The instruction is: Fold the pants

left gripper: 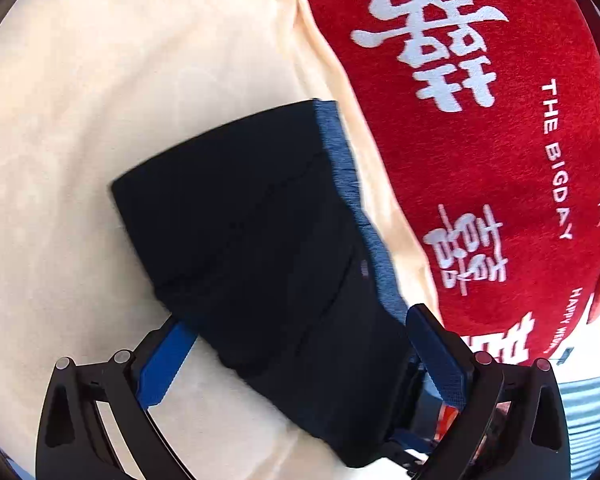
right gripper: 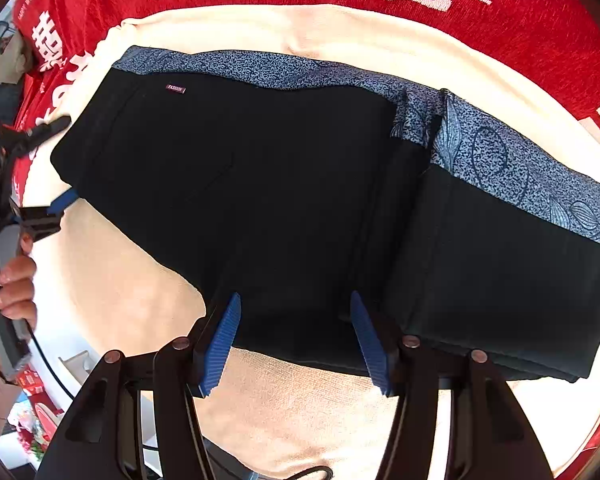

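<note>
While the pants (right gripper: pixel 284 184) lie folded on the cream sheet (right gripper: pixel 148 304), which is laid over the red cloth (right gripper: pixel 520 20), the left gripper (left gripper: pixel 300 360) sits at their left end, fingers (left gripper: pixel 162 372) spread wide either side of the fabric; whether they press on it I cannot tell. Right gripper (right gripper: pixel 296 340) hangs at the pants' near edge, fingers (right gripper: pixel 220 344) about half open, fabric between them, not pinched. Risk: only the top layer gets caught, so the stack could slide apart, or the waistband (right gripper: pixel 500 160) on the right could flop open.
</note>
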